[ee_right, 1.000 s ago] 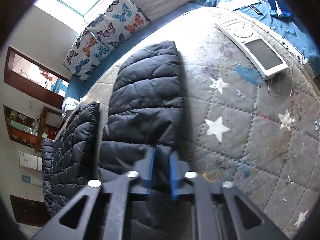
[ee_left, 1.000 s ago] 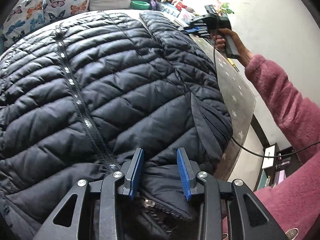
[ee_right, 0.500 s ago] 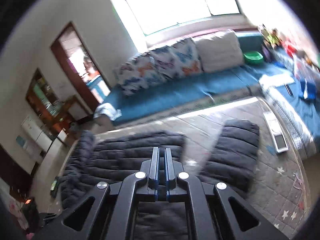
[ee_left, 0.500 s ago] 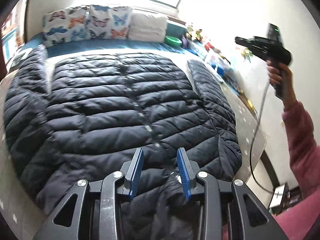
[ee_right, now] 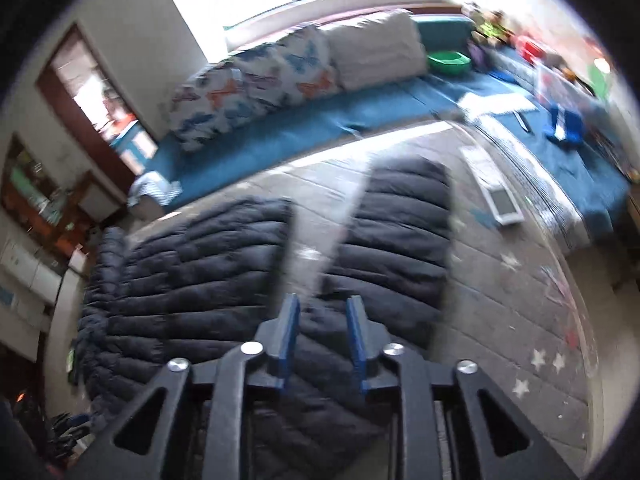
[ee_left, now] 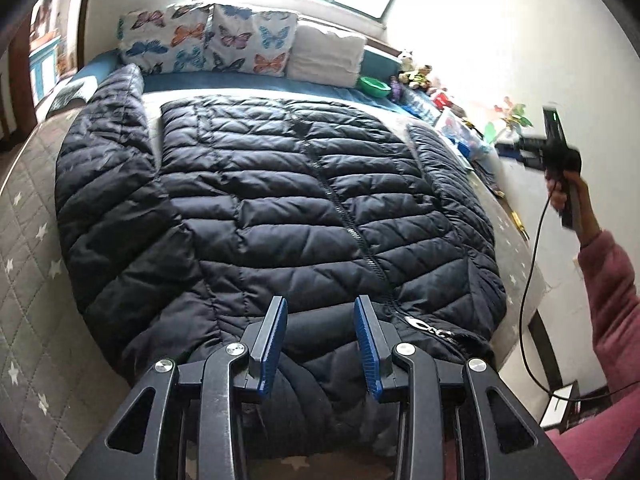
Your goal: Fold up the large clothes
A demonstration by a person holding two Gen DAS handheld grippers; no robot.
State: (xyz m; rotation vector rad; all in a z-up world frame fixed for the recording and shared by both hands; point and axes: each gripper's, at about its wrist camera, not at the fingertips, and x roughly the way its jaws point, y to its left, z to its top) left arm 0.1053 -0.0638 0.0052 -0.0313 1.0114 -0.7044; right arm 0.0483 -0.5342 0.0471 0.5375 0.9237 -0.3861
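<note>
While jacket (ee_left: 280, 208) covers mat (ee_left: 32, 240), green bowl (ee_left: 375, 86) contents unclear

Butterfly-print pillows (ee_left: 208, 42) and white pillow (ee_left: 326, 54) line window end of blue sofa (ee_right: 280, 128). Green bowl (ee_left: 375, 86) beside soft toys (ee_left: 416, 74). Grey star-patterned quilt (ee_left: 28, 248) spread below. White remote (ee_right: 496, 190) lies on quilt.

There was one big dark puffy jacket (ee_left: 288, 216) with two sleeves, lying on one grey mat with stars (ee_left: 24, 264). Two butterfly pillows (ee_left: 208, 40) and one plain white pillow (ee_left: 326, 56) sat at the back. One green bowl (ee_left: 375, 86) stood nearby. There were two grippers, the left gripper (ee_left: 321, 344) and the right gripper (ee_right: 323, 344).
</note>
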